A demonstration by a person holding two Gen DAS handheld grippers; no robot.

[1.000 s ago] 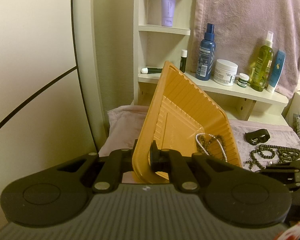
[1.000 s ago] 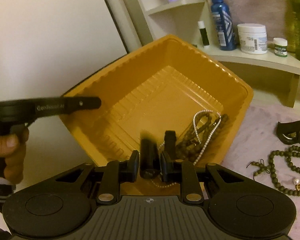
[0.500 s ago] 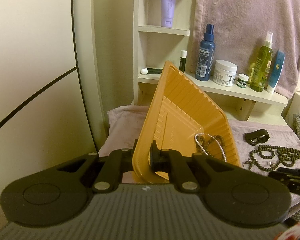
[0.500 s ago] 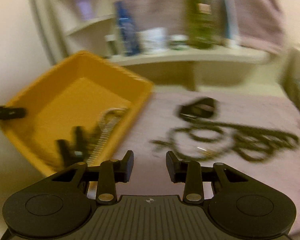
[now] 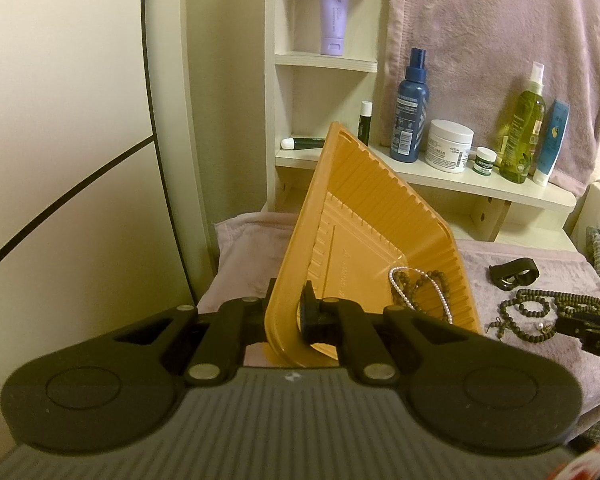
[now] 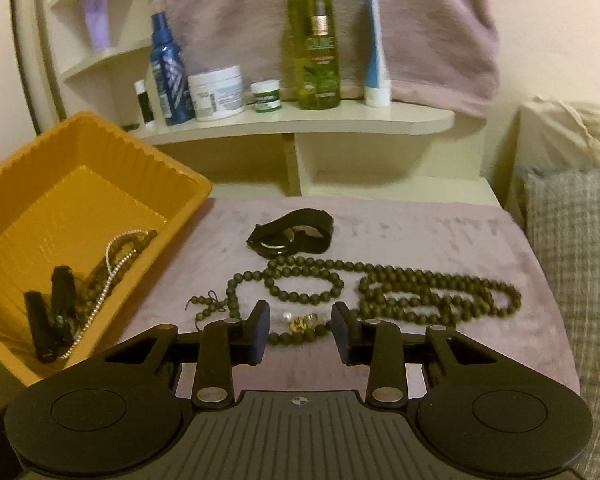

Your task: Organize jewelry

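Note:
My left gripper [image 5: 290, 312] is shut on the near rim of the orange tray [image 5: 364, 216], which it holds tilted up. A pearl string [image 5: 420, 288] and brown beads lie in the tray's low corner. In the right wrist view the tray [image 6: 112, 148] also holds two black clips [image 6: 50, 316]. My right gripper [image 6: 300, 320] is open, its jaws still widening, low over the pink cloth. A small pearl-and-gold earring [image 6: 300, 322] shows in the gap, untouched. A long dark bead necklace [image 6: 420, 292] and a black bracelet [image 6: 296, 232] lie just beyond.
A pale shelf [image 6: 300, 120] behind the cloth carries a blue spray bottle [image 6: 168, 72], a white jar [image 6: 218, 92], a green bottle [image 6: 314, 44] and tubes. A checked cushion [image 6: 572, 260] borders the cloth on the right. A pale wall stands left of the tray.
My right gripper let go of a black clip in the tray, opened, and swung right to hover over the beads on the cloth. The left gripper and tray stayed put.

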